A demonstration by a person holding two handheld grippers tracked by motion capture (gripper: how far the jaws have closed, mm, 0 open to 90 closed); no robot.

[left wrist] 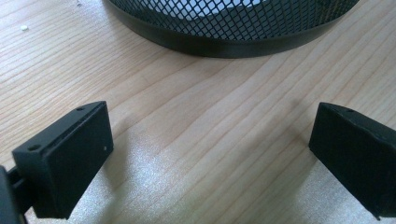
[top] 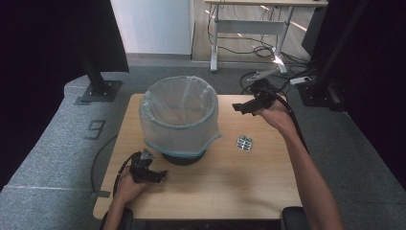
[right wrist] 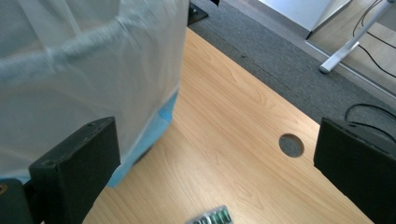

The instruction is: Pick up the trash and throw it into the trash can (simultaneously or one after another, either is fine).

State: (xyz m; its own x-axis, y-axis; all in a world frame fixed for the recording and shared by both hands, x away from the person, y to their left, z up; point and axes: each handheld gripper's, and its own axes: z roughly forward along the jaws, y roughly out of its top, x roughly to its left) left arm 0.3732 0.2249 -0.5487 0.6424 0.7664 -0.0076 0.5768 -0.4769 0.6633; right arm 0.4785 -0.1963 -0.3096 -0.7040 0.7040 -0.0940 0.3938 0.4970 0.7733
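Bin (top: 179, 120), bag-lined (top: 158, 127), nothing visible inside

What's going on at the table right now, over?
Left tool open, empty, low by bin base. Right tool open, empty, raised beside lined bin. Blister pack lies flat on table, untouched. Nothing blocking it.

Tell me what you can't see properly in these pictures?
- Bottom of the bin: in the high view the plastic bag covers its walls and hides what lies inside.
- Pill pack: the right gripper view's bottom edge cuts it off; in the high view it is too small to count the pills.
- Left tool: in the high view it is dark and small, so how its jaws stand is unclear there.
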